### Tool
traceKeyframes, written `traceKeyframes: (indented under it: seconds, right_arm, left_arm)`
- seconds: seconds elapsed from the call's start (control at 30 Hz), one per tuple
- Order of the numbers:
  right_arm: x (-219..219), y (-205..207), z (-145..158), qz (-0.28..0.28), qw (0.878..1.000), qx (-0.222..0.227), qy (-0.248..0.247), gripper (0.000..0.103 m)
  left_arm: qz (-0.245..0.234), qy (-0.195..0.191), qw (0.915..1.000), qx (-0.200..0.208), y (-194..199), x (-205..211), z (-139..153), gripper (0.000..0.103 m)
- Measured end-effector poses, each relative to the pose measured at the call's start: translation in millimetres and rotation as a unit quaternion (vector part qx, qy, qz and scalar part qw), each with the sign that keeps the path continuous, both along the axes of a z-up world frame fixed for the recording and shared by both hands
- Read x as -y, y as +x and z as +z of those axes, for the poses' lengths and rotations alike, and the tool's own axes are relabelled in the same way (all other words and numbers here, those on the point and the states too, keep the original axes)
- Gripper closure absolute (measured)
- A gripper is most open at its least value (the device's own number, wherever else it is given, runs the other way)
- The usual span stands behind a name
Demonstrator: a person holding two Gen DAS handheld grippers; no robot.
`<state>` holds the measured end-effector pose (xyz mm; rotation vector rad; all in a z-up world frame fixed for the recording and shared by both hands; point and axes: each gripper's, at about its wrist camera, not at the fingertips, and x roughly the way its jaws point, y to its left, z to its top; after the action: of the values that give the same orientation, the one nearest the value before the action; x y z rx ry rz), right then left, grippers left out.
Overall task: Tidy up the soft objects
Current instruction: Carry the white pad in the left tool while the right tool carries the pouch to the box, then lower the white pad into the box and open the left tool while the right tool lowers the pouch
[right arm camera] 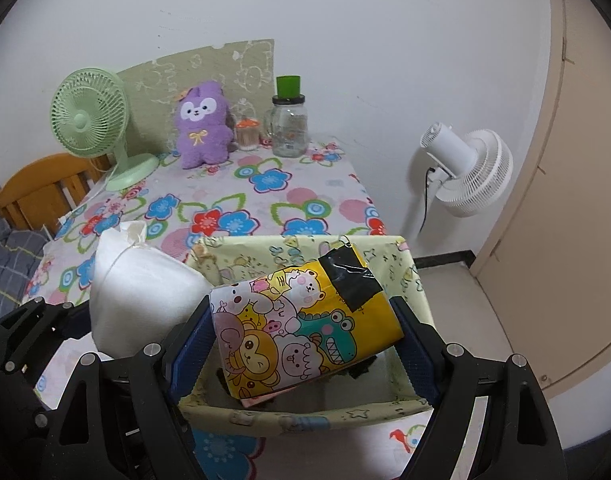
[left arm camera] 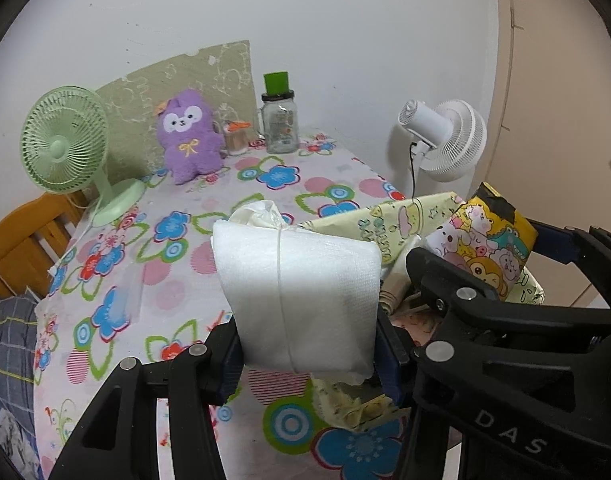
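- Left tool (left arm camera: 309,354) grasps the white bundle (left arm camera: 297,288), just beside the box (right arm camera: 409,276).
- Right tool (right arm camera: 305,340) grasps the cartoon packet (right arm camera: 301,320) above the box; neither is dropped in yet.
- Purple plush (right arm camera: 203,126) waits far ahead on the worktop (right arm camera: 225,200).

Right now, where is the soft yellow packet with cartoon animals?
In the right wrist view the yellow cartoon packet is clamped in the right gripper, over the open pale-yellow fabric box, with the white tied bundle on its left.
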<state>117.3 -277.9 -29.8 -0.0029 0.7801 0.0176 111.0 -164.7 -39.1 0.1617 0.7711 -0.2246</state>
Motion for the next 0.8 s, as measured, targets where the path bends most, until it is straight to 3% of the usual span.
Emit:
traceKeyframes:
  seconds: [0.1,0.4,0.53,0.8]
  right_arm:
    - [7,0,-3,-0.007,1.0,-0.002,0.002,0.018]
    - [22,3,-14,-0.021,1.0,-0.013,0.007,0.018]
    - [26,7,-17,-0.026,0.999,-0.016,0.01,0.018]
    - [30,20,-24,-0.031,0.999,-0.026,0.011,0.018]
  left_arm:
    - [-0.009,0.002,0.9999,-0.007,2,8,-6,0.045]
    - [-0.031,0.018,0.9993,-0.006,6,29,-15,0.026]
    - [-0.046,0.021,0.9987,-0.012,9,35,-21,0.013]
    - [-0.057,0.028,0.998,-0.004,19,40,-23,0.007]
